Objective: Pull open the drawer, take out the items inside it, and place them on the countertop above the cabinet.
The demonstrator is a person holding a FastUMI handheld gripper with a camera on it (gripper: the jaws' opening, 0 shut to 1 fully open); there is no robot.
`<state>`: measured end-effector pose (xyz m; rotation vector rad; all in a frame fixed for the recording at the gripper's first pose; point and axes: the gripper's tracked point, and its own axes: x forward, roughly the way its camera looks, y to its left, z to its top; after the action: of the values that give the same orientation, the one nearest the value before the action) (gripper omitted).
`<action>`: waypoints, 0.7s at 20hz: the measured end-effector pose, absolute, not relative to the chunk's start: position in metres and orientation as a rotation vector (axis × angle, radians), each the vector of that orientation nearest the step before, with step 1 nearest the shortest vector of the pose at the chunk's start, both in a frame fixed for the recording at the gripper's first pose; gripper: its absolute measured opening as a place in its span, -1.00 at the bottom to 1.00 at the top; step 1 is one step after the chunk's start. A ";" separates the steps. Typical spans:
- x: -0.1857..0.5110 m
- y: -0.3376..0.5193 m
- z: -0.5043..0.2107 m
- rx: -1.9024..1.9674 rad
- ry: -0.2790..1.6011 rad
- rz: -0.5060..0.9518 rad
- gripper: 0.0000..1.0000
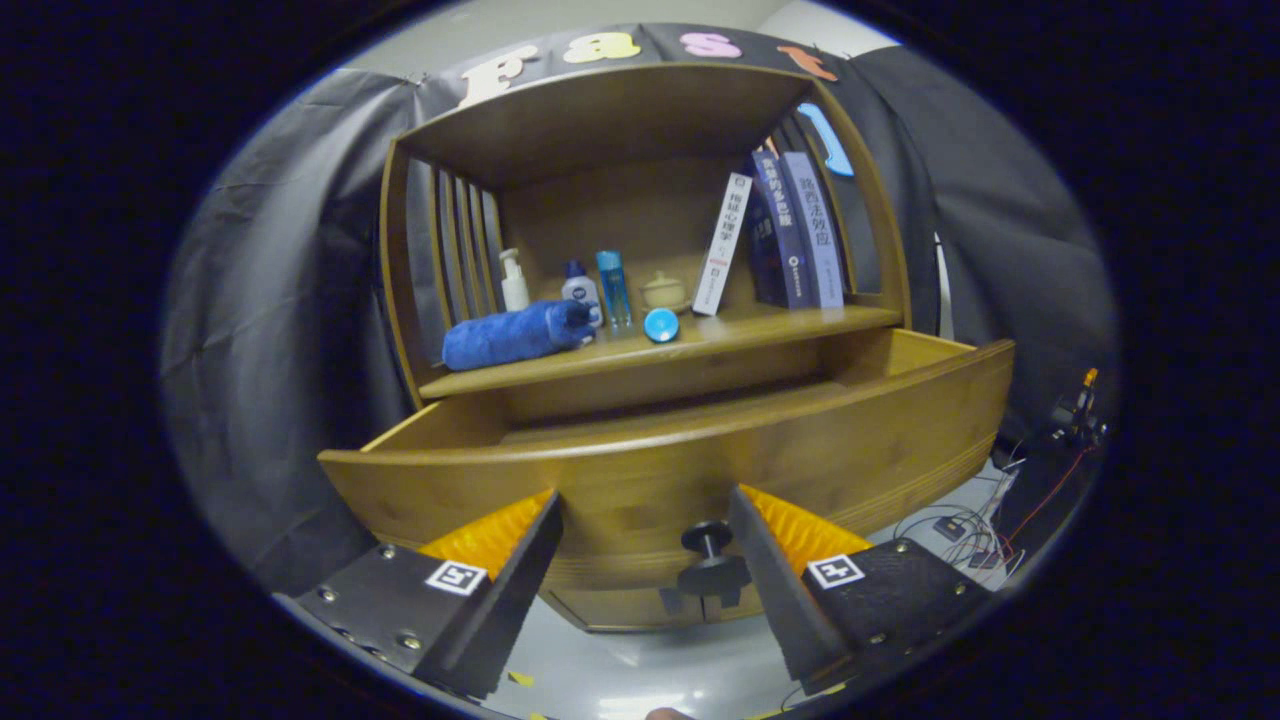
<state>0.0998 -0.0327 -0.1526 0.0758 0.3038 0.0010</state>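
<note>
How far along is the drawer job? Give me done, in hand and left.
Done: the drawer stands pulled out below the countertop. A blue towel, bottles and a blue cap already sit on that countertop; whether they came from the drawer cannot be told. In hand: nothing; the gripper is open, jaws either side of the drawer knob. Left: the drawer's inside is hidden, so remaining items are unknown.

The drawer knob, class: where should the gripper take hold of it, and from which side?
Probably on the narrow stem of the drawer knob, behind its round cap, coming straight at the drawer front. The cap flares wider than the stem, so closed fingers should catch behind it. The gripper is open, the knob between its fingers, nearer one.
</note>
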 end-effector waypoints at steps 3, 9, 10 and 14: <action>0.128 -0.029 -0.156 0.068 0.322 -0.012 1.00; 0.168 -0.026 -0.158 0.072 0.354 -0.016 1.00; 0.173 -0.026 -0.159 0.072 0.362 -0.015 1.00; 0.191 -0.025 -0.161 0.078 0.384 -0.016 1.00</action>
<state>0.1906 -0.0254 -0.1610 0.0782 0.3838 -0.0157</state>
